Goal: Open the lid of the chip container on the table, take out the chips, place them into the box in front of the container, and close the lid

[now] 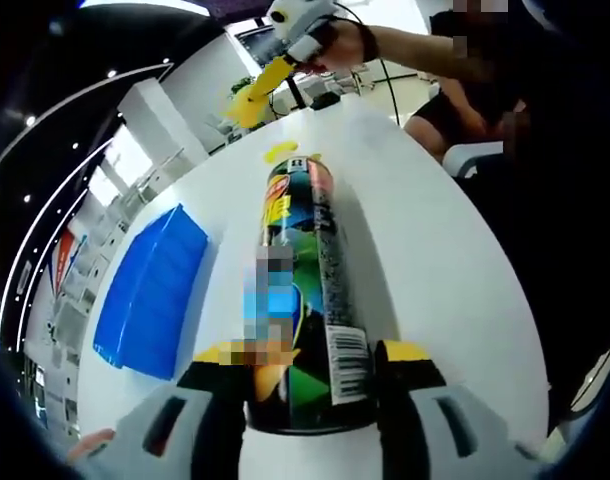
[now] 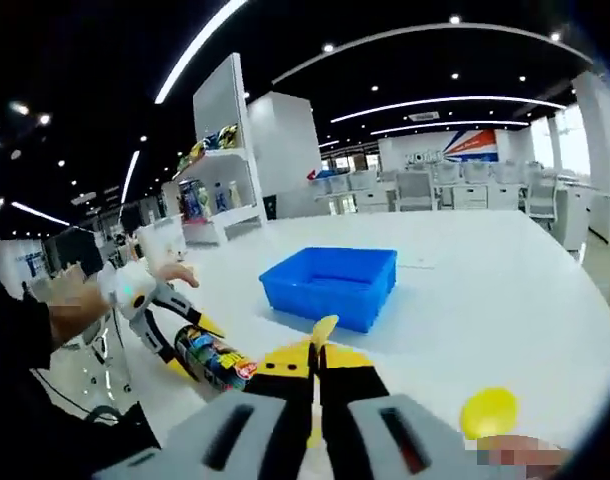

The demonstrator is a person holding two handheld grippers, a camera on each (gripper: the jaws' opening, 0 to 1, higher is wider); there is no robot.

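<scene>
Gripping chip container (image 1: 303, 300) — left gripper (image 1: 310, 365) (label unreadable)

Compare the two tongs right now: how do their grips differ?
Left tongs are spread wide around one end of the dark printed cylindrical chip can; right tongs are pinched almost together on a thin pale-yellow chip. Left tongs carry a bulky container, right tongs a single chip. Both have yellow-and-black tips and are loaded.

Left hand-held gripper (image 1: 310, 360) clamping chip container (image 1: 303, 290), blue box (image 1: 150, 290) beside it, yellow lid (image 1: 281, 151) beyond, white table (image 1: 435, 270)
</scene>
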